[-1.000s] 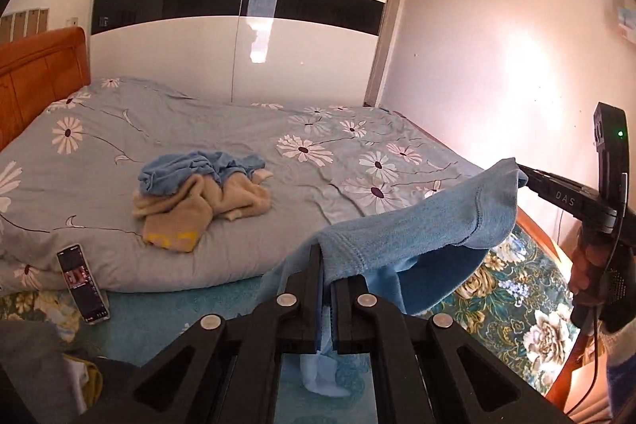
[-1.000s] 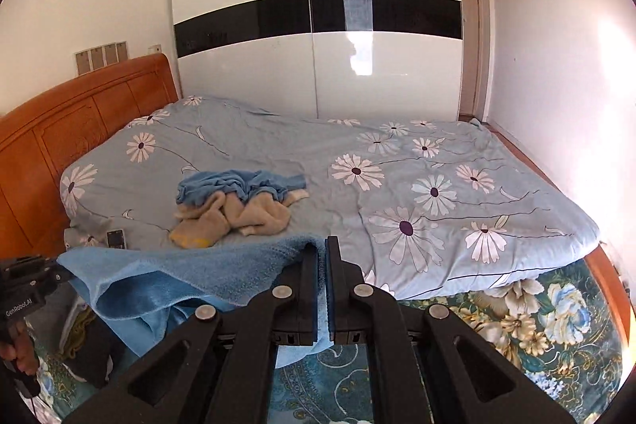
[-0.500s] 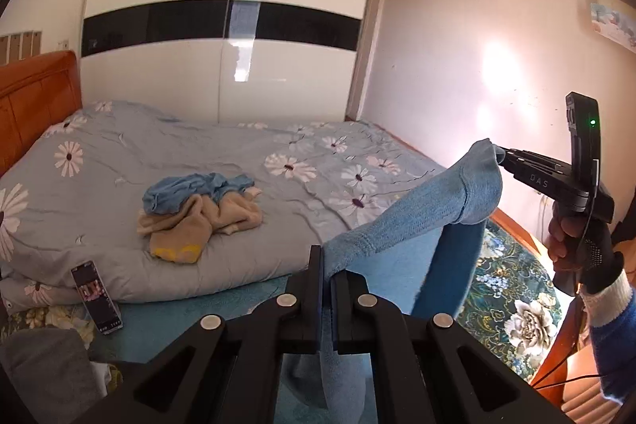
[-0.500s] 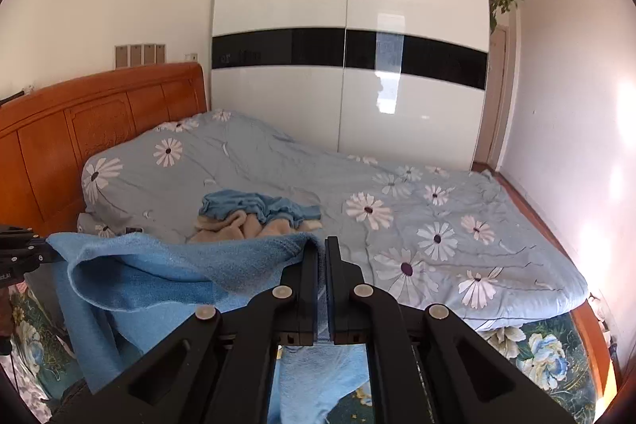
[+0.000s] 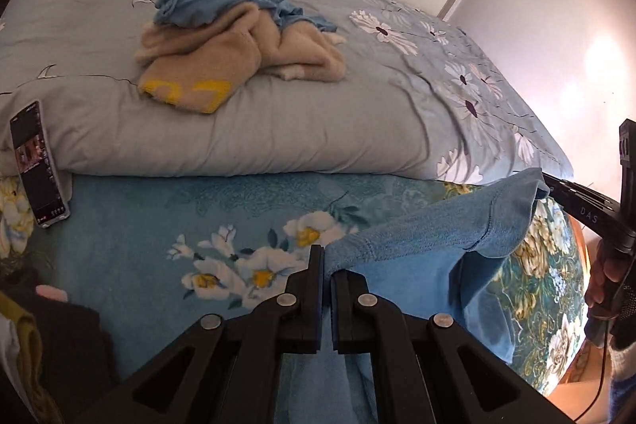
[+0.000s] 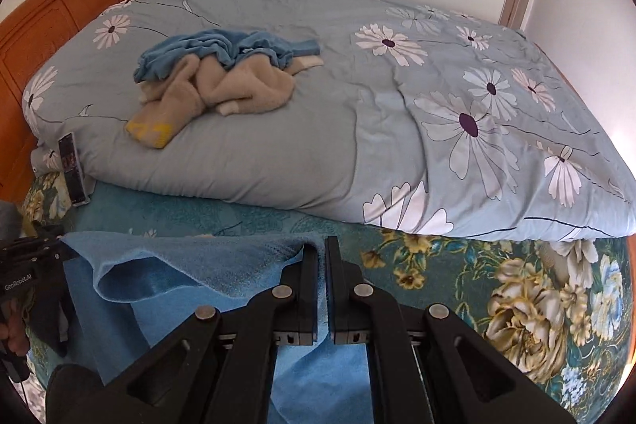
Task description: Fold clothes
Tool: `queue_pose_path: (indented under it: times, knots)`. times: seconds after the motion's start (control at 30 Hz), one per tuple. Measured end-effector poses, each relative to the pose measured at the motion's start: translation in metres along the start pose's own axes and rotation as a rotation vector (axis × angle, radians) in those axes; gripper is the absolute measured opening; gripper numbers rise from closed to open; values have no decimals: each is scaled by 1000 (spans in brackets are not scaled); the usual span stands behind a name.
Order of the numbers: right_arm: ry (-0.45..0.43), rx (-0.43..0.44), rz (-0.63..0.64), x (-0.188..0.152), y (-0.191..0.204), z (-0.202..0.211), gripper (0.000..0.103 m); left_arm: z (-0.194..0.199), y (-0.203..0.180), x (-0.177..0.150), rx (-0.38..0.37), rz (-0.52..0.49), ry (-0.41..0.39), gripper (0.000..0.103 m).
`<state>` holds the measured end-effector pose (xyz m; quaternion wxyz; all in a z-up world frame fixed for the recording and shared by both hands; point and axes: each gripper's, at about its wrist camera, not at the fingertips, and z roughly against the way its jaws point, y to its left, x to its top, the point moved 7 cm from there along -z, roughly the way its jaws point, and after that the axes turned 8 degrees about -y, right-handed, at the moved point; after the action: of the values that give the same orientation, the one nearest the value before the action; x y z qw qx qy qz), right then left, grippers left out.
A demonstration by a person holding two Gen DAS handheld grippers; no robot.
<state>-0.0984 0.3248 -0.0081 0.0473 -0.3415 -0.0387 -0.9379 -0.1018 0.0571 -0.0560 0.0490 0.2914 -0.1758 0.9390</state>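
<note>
A blue garment [image 5: 429,249] hangs stretched between my two grippers, low over the floral bed sheet [image 5: 167,217]. My left gripper [image 5: 328,265] is shut on one corner of it. My right gripper [image 6: 322,249] is shut on the other corner; the blue garment [image 6: 190,273] sags away to the left in that view. In the left wrist view the right gripper [image 5: 546,185] shows at the far right, pinching the cloth tip. The rest of the cloth drops below the jaws out of sight.
A pile of a blue garment [image 5: 222,0] and a beige garment [image 5: 238,54] lies on the grey daisy duvet [image 6: 397,130]. A phone [image 5: 37,161] leans at the duvet's left edge. Dark clothes [image 5: 47,344] lie bottom left. Orange headboard [image 6: 51,14] at the left.
Both grippers have dropped and tipped downward toward the bed with the blue garment still held. The garment now hangs close over the floral sheet instead of high in the air.
</note>
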Motion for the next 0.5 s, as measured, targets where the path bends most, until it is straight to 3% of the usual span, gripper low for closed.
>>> queue_pose_path:
  times: [0.2,0.5]
  knots:
    - [64,-32,-19,24,-17,-69,3,-73,14,36,10,25,56,3]
    - [242,-32,-70,-10,-30,-166,3,-151,41,22,49,42,167,3]
